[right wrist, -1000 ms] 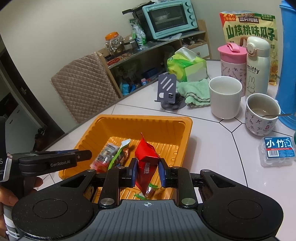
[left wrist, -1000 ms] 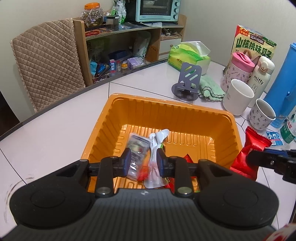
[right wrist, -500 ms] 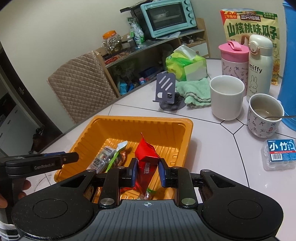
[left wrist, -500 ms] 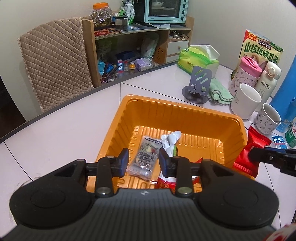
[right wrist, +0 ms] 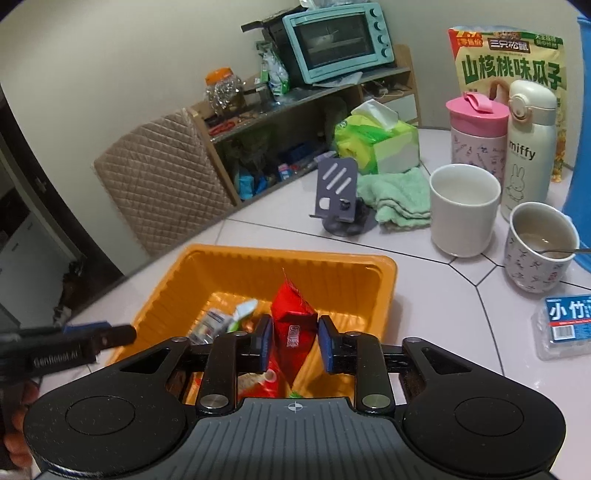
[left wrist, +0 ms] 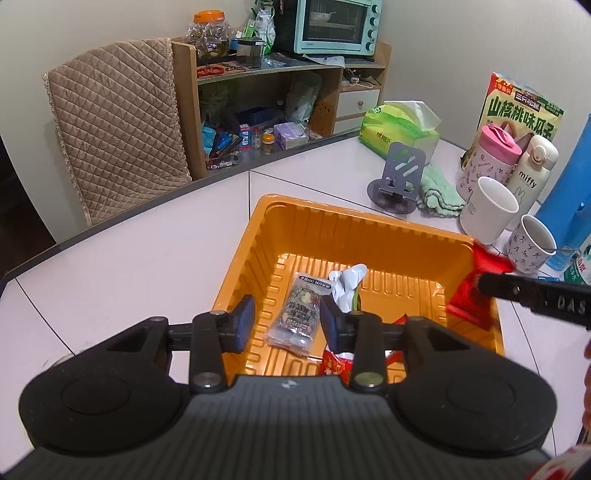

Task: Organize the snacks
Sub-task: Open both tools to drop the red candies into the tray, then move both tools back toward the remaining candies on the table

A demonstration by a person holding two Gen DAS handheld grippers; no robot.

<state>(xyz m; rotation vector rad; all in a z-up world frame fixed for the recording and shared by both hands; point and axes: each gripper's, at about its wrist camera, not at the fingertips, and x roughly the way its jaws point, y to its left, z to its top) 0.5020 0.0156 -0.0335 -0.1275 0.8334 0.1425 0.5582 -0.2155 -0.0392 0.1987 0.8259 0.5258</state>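
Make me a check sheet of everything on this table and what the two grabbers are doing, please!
Surface: white table, dark seam lines.
Job's things: orange tray holds a dark snack packet lying flat, a crumpled white wrapper and a red packet standing on end.
Clutter: white mug, patterned cup with a spoon, pink bottle, cream bottle, tissue pack, green cloth, grey phone stand, seed bag.
Grippers: left gripper open above the dark packet, jaws just opening; right gripper jaws just opening, red packet between them, no longer squeezed.
Cables: nothing seen.
Surroundings: quilted chair, wooden shelf, teal oven.
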